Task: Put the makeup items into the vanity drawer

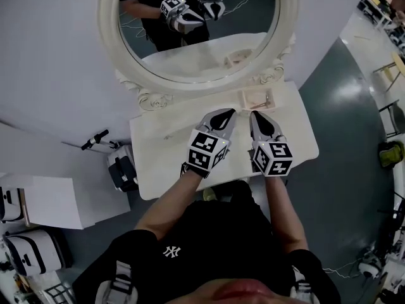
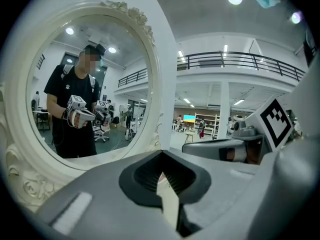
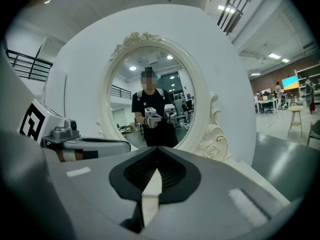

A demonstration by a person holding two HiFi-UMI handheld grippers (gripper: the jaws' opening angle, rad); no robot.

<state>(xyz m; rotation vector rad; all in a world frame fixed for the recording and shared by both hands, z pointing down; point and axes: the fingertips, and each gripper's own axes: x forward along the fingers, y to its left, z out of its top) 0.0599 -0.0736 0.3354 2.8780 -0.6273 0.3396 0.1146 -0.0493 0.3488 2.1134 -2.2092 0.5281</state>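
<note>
Holding the left gripper [image 1: 226,114] and right gripper [image 1: 255,115] side by side above the vanity top [image 1: 158,163], both closed fully on nothing; judged to be between steps, with nothing picked up; next calls for finding one of the makeup items and spreading the jaws over it. Cannot make out any for certain; perhaps in the small tray [image 1: 245,97] just ahead of the right gripper's tips; cannot see the vanity drawer, presumably below both grippers, hidden under the front edge and the arms.
</note>
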